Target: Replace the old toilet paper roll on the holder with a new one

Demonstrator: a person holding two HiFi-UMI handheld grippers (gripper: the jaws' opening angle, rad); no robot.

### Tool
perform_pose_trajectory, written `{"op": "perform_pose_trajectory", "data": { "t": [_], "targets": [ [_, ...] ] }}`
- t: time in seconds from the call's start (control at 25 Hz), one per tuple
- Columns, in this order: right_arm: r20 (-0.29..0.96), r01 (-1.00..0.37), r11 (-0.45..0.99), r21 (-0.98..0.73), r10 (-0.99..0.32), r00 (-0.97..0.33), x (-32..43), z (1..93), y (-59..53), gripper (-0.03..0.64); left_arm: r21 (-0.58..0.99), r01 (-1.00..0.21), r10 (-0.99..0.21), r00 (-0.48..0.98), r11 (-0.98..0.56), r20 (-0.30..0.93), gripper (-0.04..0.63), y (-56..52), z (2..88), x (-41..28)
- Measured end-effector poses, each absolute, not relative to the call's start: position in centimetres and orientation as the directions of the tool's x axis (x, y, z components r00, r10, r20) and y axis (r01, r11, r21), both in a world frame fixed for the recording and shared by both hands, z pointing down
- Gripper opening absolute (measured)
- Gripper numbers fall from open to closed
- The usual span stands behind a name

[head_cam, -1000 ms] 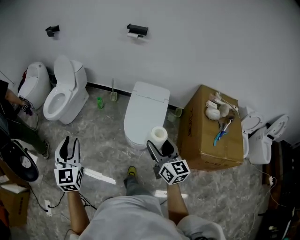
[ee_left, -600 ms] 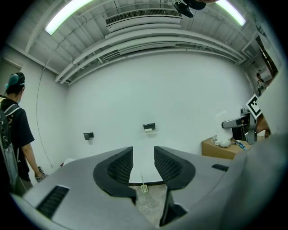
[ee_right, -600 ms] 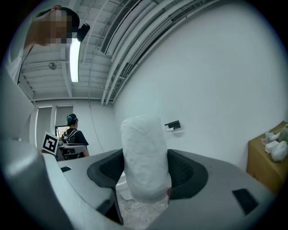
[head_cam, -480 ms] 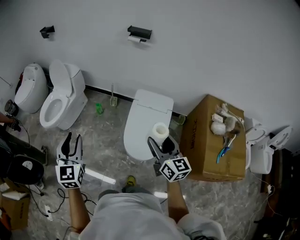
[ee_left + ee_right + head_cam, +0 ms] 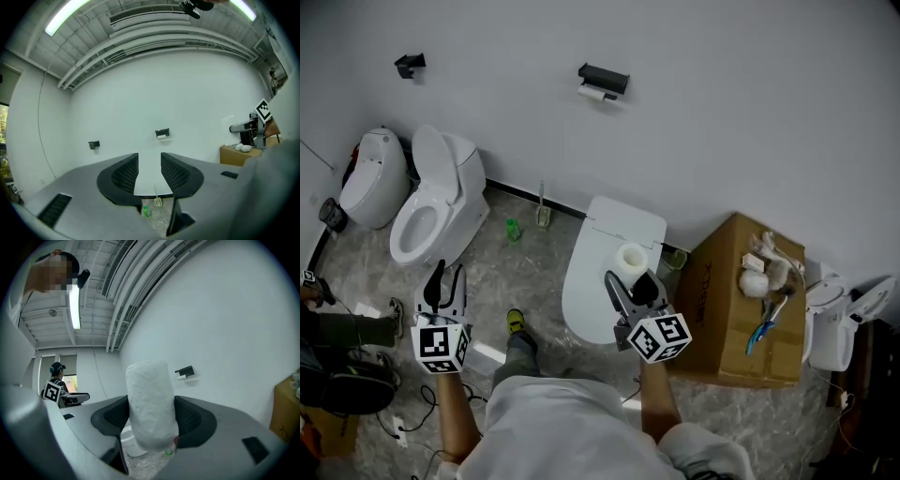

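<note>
A black wall holder point(image 5: 604, 77) carries a small, nearly spent white roll point(image 5: 592, 93) under it; the holder also shows far off in the left gripper view point(image 5: 162, 133) and the right gripper view point(image 5: 184, 371). My right gripper point(image 5: 633, 287) is shut on a new white toilet paper roll point(image 5: 632, 260), held upright between the pads point(image 5: 151, 409), above the closed toilet in the head view. My left gripper point(image 5: 443, 282) is open with nothing between its fingers point(image 5: 149, 172) and points toward the wall over the floor.
A closed white toilet point(image 5: 607, 265) stands below the holder. An open-lid toilet point(image 5: 437, 206) and another fixture point(image 5: 366, 176) are at the left. A cardboard box point(image 5: 741, 300) with items on top stands at the right. A brush point(image 5: 543, 206), a green bottle point(image 5: 513, 229) and a second wall mount point(image 5: 410, 65) are near the wall.
Both grippers and the person have moved forward toward the wall and the closed toilet. The right gripper still holds the new roll; the left stays open and empty.
</note>
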State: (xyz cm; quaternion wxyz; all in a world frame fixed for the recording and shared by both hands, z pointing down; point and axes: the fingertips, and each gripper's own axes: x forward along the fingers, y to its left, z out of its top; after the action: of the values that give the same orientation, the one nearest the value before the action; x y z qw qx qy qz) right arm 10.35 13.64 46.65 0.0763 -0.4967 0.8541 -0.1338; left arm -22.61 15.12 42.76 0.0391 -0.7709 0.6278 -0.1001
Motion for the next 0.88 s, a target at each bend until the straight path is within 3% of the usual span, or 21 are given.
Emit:
{"op": "perform_pose_trajectory", "data": {
  "t": [0.88],
  "targets": [
    [0.144,-0.893,0.332,-0.303,-0.910,-0.388,-3.5,49.6,-15.6,0.298,-0.108,-0.927,-0.926,0.339,-0.359,0.168,0.146,-18.7,47.2,-35.2]
  ]
}}
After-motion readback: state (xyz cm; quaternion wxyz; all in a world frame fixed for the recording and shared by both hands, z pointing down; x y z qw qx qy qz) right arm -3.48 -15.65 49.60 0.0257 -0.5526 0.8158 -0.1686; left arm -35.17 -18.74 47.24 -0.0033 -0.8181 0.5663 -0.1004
